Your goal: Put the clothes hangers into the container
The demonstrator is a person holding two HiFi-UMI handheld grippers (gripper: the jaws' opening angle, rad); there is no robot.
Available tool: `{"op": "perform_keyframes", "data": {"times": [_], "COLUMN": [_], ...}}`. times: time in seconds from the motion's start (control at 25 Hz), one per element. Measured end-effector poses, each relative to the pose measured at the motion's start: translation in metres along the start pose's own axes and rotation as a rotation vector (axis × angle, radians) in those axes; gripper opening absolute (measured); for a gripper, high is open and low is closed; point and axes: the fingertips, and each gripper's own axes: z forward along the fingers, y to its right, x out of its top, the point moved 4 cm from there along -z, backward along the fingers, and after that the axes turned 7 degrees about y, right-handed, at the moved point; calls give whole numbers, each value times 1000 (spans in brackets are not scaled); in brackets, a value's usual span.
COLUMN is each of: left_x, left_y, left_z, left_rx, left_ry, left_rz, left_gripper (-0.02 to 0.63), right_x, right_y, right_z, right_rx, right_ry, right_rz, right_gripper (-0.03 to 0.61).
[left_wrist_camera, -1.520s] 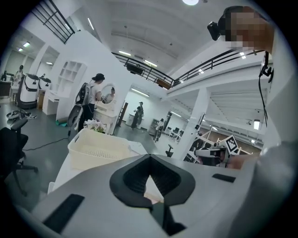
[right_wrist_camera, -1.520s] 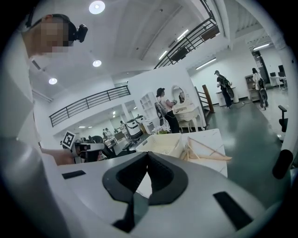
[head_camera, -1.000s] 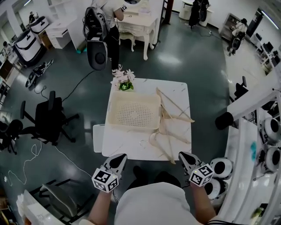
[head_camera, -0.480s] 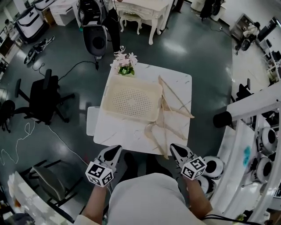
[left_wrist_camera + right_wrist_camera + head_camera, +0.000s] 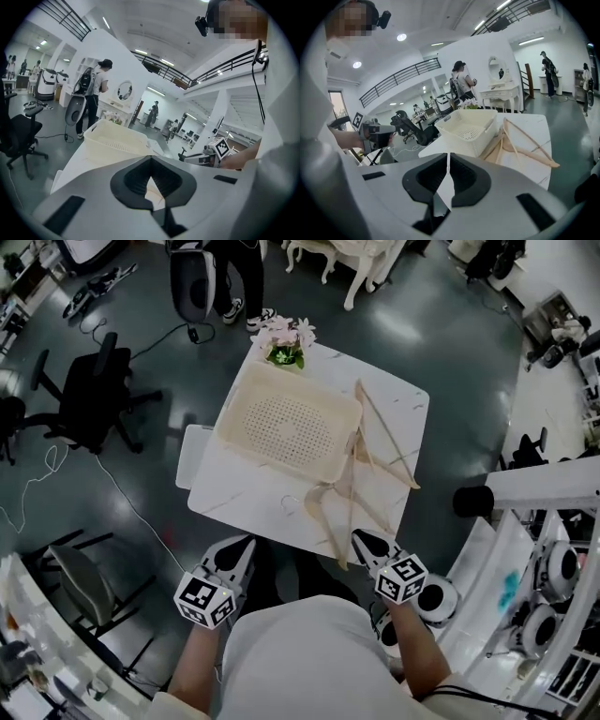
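My left gripper and right gripper have dropped toward the near edge of the table since the earlier frame. In the head view, the hangers lie on the table beside the container, and the right gripper is just by their near ends. In the left gripper view, the jaws meet with nothing in them. In the right gripper view, the jaws are all but together and hold nothing.

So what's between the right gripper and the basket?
In the head view, the wooden hangers lie on the table between right gripper and basket.
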Motion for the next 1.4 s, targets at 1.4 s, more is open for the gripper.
{"op": "perform_keyframes", "data": {"times": [1.4], "left_x": [-71], "left_y": [-11], "left_z": [-63], "left_rx": [291], "left_ry": [-20], "left_rz": [-149], "left_gripper": [8], "right_x": [-170], "right_y": [61], "right_z": [134], "right_rx": [-133], "right_ry": [-628], "right_rz": [-280], "right_gripper": [159]}}
